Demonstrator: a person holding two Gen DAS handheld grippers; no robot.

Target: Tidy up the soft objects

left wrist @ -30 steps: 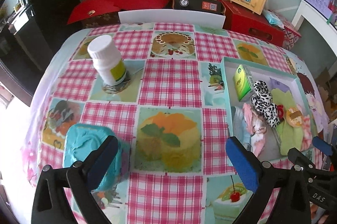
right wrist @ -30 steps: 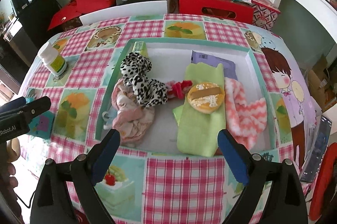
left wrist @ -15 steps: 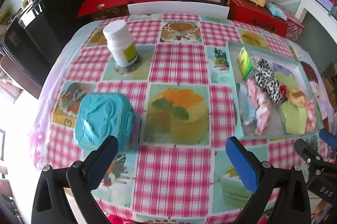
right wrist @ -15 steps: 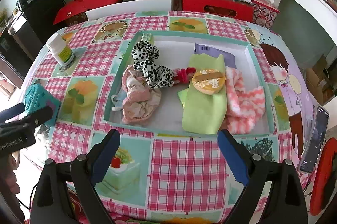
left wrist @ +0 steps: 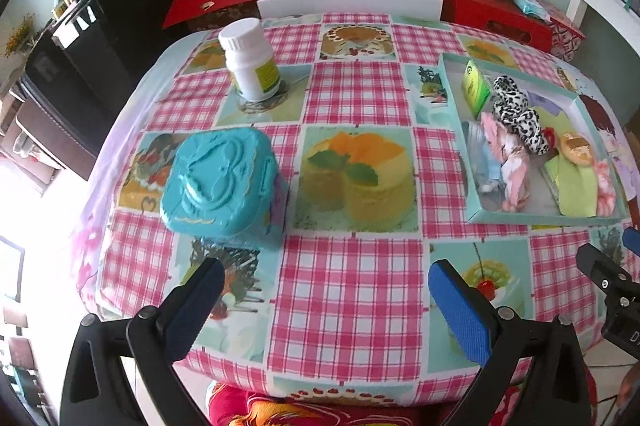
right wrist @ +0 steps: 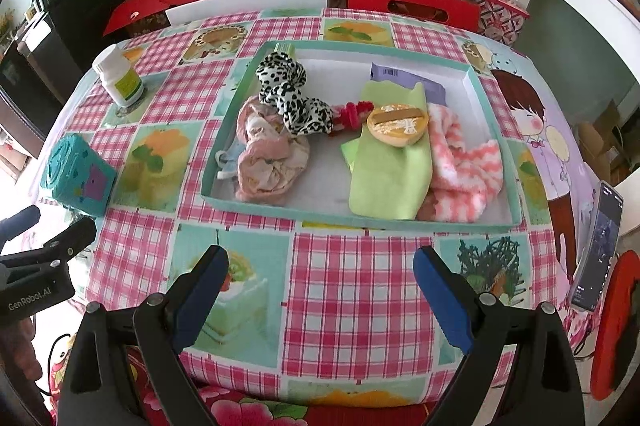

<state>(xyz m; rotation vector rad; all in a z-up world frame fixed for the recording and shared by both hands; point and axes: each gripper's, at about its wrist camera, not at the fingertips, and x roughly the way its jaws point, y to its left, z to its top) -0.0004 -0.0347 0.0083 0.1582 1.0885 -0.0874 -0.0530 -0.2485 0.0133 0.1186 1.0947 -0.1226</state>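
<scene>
Both tongs, our left tongs (left wrist: 322,296) and right tongs (right wrist: 320,286), gaping wide and empty above the bench (right wrist: 360,286) near edge, soft stuff piled in the teal tray (right wrist: 356,220), leopard scrunchie (right wrist: 294,98), pink cloth (right wrist: 268,156), green cloth (right wrist: 390,166), teal box (left wrist: 220,182) outside it

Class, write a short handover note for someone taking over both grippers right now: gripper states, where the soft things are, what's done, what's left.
Left gripper: open, empty, hanging over the near table edge.
Right gripper: open, empty, in front of the tray.
In the tray: leopard scrunchie, pink cloth bundle, green cloth with a round orange item on it, pink-white fuzzy sock.
Outside it: teal box, white bottle.
Done: soft items sit in the tray.
Left: nothing gripped; sorting looks unfinished.
</scene>
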